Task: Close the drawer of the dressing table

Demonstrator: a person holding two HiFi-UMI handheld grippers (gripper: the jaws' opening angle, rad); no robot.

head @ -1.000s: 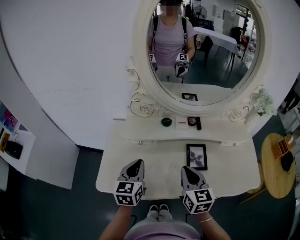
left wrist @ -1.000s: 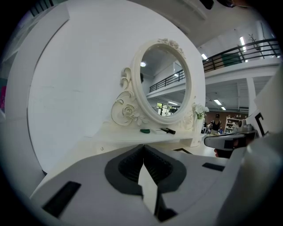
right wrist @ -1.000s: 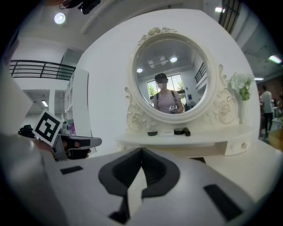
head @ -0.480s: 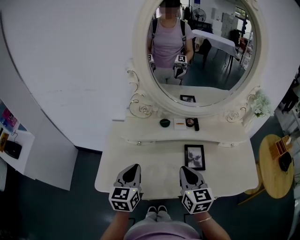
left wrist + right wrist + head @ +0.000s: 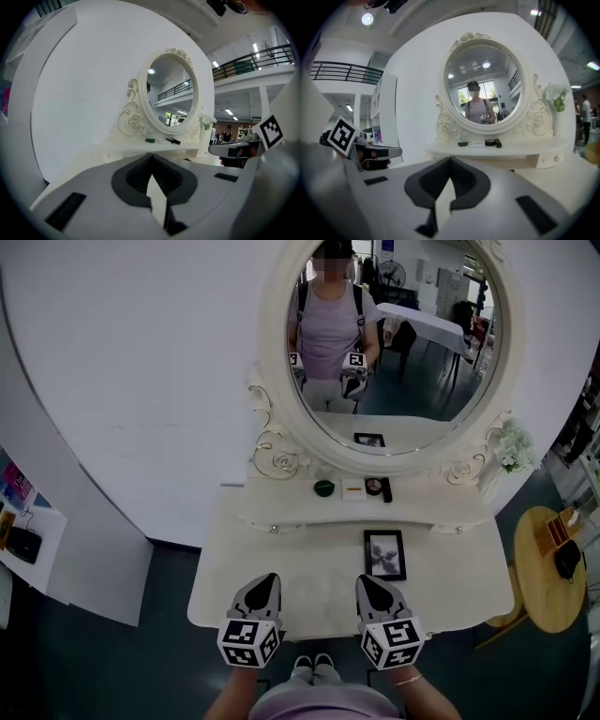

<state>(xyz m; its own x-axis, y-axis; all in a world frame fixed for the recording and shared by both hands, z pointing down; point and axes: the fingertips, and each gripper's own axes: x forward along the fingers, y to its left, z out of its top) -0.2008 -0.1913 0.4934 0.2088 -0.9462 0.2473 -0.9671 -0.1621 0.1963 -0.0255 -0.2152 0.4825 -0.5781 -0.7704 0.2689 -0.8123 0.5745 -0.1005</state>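
Left hand-held gripper [image 5: 269, 579] & right hand-held gripper [image 5: 364, 581] sit side by side over the front edge of the white table [image 5: 300, 563]. Both have jaws squeezed together, w/ nothing in them. The drawer is prob. tucked in under that front edge; its face is hidden from above. A pic frame [image 5: 384, 553] lies flat on the table, just past the right one. A big mirror [image 5: 403, 352] stands at the back.

Dressing table [image 5: 281, 568]: cream paint, smooth, satin sheen.
Mirror [image 5: 403, 362]: glossy glass.
Left gripper [image 5: 151, 158], right gripper [image 5: 450, 161]: matt grey plastic; pads [image 5: 137, 176] black, ribbed.
Side table [image 5: 541, 589]: brown wood, smooth.
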